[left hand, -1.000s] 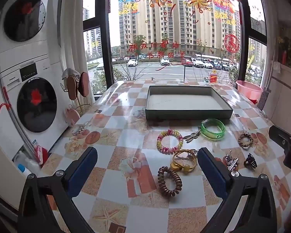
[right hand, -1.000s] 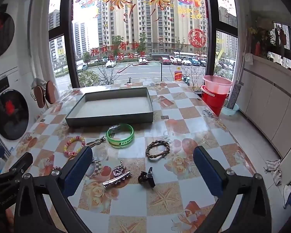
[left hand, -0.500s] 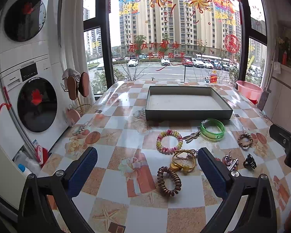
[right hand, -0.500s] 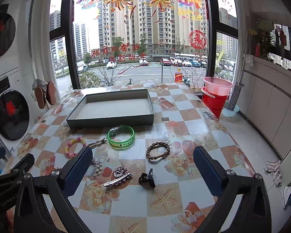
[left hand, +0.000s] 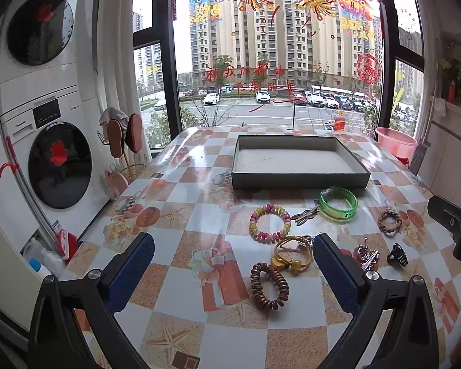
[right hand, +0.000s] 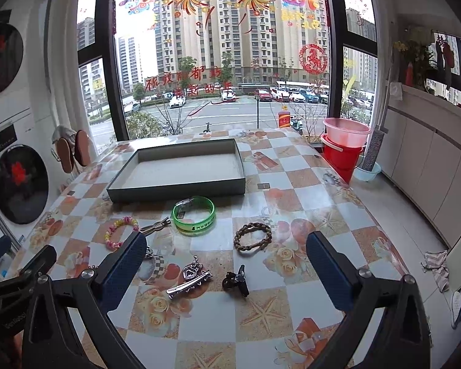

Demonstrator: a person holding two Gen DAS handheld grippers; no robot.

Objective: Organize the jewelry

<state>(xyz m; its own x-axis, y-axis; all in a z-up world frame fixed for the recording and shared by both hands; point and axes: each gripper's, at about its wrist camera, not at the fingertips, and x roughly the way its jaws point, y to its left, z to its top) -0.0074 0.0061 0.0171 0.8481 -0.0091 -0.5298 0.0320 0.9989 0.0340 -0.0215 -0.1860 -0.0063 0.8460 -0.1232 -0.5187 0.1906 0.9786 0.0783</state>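
An empty grey tray sits on the tiled table, with jewelry in front of it. In the left wrist view lie a green bangle, a pastel spiral band, a gold bracelet and a brown spiral tie. The right wrist view shows the green bangle, a braided brown bracelet, a silver clip and a black claw clip. My left gripper is open and empty above the near table. My right gripper is open and empty over the two clips.
Stacked washing machines stand left of the table. A slipper rack is by the window. Red and pink buckets sit on the floor to the right, beside white cabinets. A cloth lies on the floor.
Both grippers have barely shifted. Nothing on the table has moved.
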